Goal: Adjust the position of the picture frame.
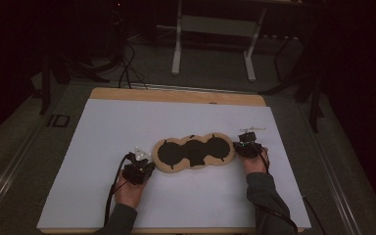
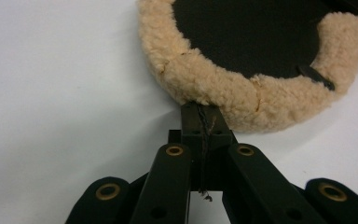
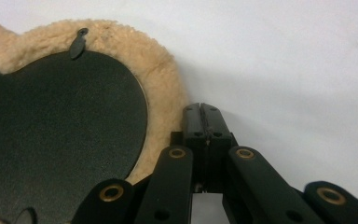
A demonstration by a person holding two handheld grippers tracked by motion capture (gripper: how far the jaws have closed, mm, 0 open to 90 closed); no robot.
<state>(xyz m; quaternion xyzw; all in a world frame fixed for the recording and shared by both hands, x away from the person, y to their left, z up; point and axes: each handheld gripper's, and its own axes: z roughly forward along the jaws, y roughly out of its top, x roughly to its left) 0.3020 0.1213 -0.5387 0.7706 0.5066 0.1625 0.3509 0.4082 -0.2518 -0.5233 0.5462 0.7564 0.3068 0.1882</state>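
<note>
A flat three-lobed pad [image 1: 194,152] lies in the middle of the white sheet, black inside with a tan fleece rim [image 2: 223,88]. My left gripper [image 1: 147,163] is at the pad's left end. In the left gripper view, the left gripper [image 2: 200,108] is shut, its tips touching the fleece rim with a few fibres caught along the seam. My right gripper [image 1: 238,147] is at the pad's right end. In the right gripper view, the right gripper [image 3: 201,108] is shut, resting just beside the fleece rim [image 3: 165,70]. A small black tab [image 3: 78,41] sticks out of the rim.
The white sheet [image 1: 127,122] covers a wooden table whose far edge [image 1: 176,94] shows bare. A small pale object [image 1: 254,129] lies behind the right gripper. Beyond the table stand a white frame [image 1: 215,29] and floor cables [image 1: 127,68] in the dark.
</note>
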